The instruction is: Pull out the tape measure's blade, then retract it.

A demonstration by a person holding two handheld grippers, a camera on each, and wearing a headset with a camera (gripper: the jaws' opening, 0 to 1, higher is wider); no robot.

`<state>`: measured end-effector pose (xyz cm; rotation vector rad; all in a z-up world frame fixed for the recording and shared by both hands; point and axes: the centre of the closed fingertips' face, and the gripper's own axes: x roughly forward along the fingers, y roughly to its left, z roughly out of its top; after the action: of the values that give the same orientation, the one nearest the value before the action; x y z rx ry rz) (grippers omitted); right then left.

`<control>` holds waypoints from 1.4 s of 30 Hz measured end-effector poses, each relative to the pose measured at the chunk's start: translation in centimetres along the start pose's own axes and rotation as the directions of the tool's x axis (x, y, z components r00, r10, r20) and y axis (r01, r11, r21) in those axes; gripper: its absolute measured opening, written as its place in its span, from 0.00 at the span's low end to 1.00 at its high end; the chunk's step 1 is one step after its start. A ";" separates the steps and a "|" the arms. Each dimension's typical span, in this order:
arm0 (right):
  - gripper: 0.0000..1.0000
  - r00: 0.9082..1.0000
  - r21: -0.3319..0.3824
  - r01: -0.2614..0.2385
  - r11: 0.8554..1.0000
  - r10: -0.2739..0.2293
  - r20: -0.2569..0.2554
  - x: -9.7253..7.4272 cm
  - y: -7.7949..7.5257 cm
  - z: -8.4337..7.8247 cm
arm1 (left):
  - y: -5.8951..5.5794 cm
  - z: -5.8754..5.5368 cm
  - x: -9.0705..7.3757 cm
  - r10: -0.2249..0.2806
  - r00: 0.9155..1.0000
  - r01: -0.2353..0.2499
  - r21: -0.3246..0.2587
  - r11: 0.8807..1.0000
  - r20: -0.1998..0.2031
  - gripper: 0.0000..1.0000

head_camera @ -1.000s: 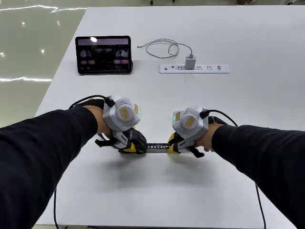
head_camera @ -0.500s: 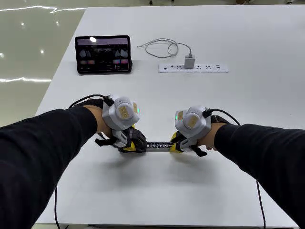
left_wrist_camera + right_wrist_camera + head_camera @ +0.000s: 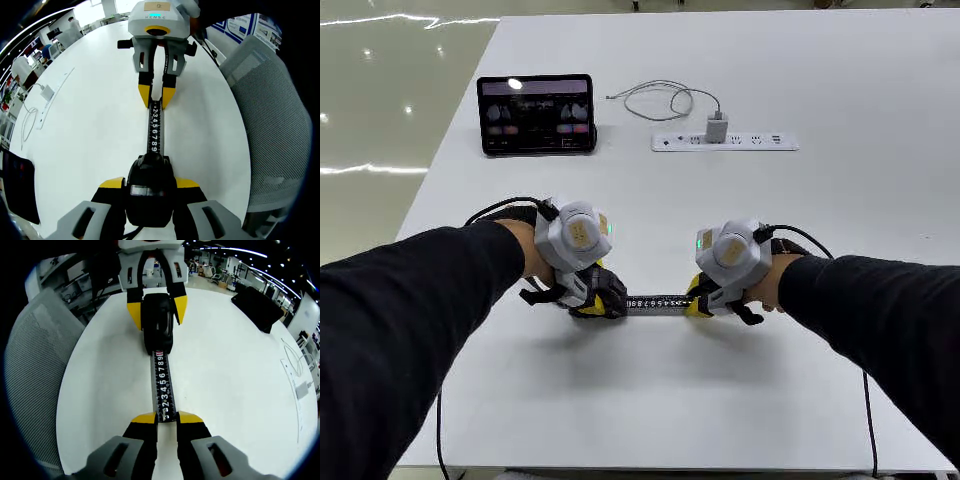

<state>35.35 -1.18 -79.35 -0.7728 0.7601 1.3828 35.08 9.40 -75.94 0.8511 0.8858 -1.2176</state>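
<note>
Head view puts the tape measure case (image 3: 607, 299) low at the near part of the white surface (image 3: 720, 400). The left hand-held gripper (image 3: 150, 182) is clamped around it, and the right hand-held gripper (image 3: 166, 418) is closed on the end of the blade (image 3: 161, 385). The blade is probably thin, springy and slick, so pinch its hook and grip the case firmly.

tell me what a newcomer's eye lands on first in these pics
The numbered steel blade stands out first, stretched across the near part of the white table between two handheld grippers. The left gripper clamps the black tape measure case, and the right gripper pinches the blade's tip in its yellow-tipped jaws. Farther back sit a dark tablet and a white power strip.
</note>
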 end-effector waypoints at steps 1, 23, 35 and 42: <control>0.09 1.000 0.002 0.000 1.000 0.000 0.000 -0.1 0.0 -0.1 | 0.0 0.0 0.0 0.000 1.000 0.000 0.000 1.000 0.000 0.31; 0.09 1.000 0.018 0.007 1.000 -0.007 -0.012 -1.0 -0.3 -1.6 | 0.1 0.0 0.0 0.008 1.000 -0.008 -0.009 1.000 0.002 0.31; 0.09 1.000 0.027 0.014 1.000 -0.014 -0.021 -1.8 -0.5 -2.8 | 0.1 0.0 0.0 0.006 1.000 -0.005 -0.008 1.000 0.006 0.31; 0.09 1.000 0.034 0.016 0.999 -0.015 -0.025 -2.4 -0.6 -3.7 | 0.1 0.0 0.0 0.009 1.000 -0.009 -0.009 1.000 0.014 0.31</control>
<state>35.75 -5.57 -79.37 -0.7687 0.7930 1.3455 35.18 9.40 -75.94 0.8379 0.8747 -1.2098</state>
